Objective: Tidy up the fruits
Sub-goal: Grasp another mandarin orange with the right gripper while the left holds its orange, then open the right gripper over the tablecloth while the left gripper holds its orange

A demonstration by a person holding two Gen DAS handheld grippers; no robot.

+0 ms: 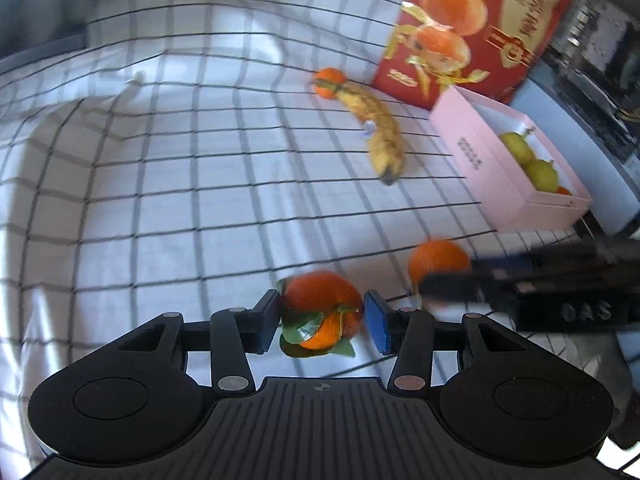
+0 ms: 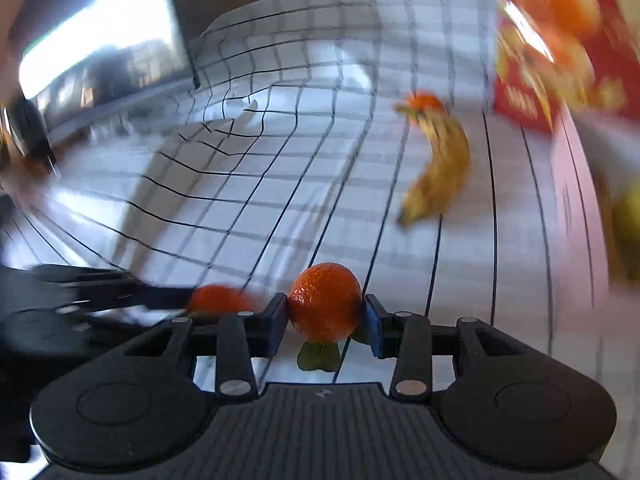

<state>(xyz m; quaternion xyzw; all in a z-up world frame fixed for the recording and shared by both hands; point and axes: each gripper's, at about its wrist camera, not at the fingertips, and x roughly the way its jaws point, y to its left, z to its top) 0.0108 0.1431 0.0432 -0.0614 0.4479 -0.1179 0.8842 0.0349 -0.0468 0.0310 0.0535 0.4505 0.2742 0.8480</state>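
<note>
On the checked cloth (image 1: 168, 184) covering the worktop, a red carton (image 1: 492, 28) is standing at the far right, with a pink box (image 1: 484, 160) just in front holding green pears (image 1: 540, 174). A banana (image 1: 378, 128) is lying near the box, touching a small orange (image 1: 330, 82) at its far end. Nearest, the left gripper (image 1: 322, 322) is bracketing a leafy tangerine (image 1: 322, 300), pads seemingly touching; grip unconfirmed. The right gripper (image 2: 325, 322) is clenching a second tangerine (image 2: 325, 302) across its widest part. Judgement: light, soft-skinned, bruisable; moderate squeeze advised.
</note>
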